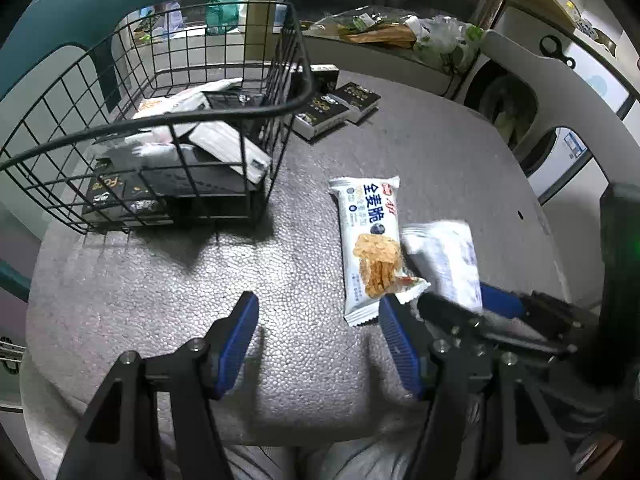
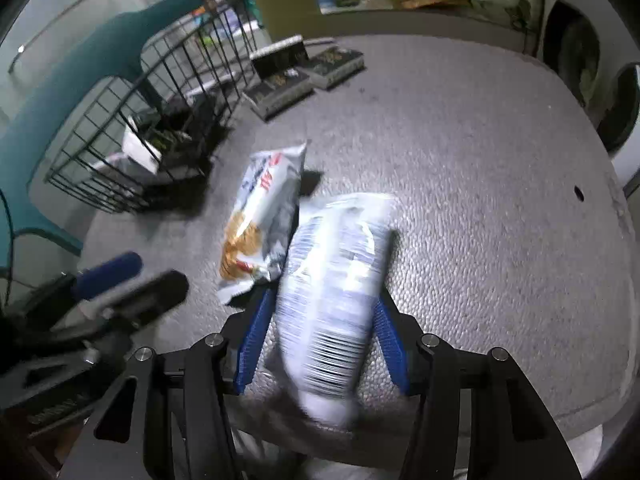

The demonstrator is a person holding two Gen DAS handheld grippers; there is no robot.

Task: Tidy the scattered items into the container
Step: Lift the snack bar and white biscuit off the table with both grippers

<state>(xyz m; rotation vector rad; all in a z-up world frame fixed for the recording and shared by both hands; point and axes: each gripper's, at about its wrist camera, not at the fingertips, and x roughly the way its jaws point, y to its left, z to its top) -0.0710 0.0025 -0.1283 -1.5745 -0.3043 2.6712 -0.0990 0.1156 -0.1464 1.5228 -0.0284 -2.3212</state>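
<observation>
1. Grey pebbled padding covers the bench (image 1: 160, 280), and the black wire basket (image 1: 192, 120) stands near its far left edge, already holding several packets and boxes.
2. Right gripper (image 2: 324, 328) has its jaws closed on a white snack packet (image 2: 336, 280), gripped across its width and lifted off the bench.
3. Left gripper (image 1: 320, 336) hangs with jaws open and empty, just beside a second packet (image 1: 370, 244) lying flat near the bench's front edge.
4. Three dark boxes (image 1: 336, 108) lie near the far edge, just beside the basket.
5. Risks, as I judge them: the slick, soft wrapper could slip or crumple in the jaws; it could catch the basket rim; the two grippers, close together, could collide.
</observation>
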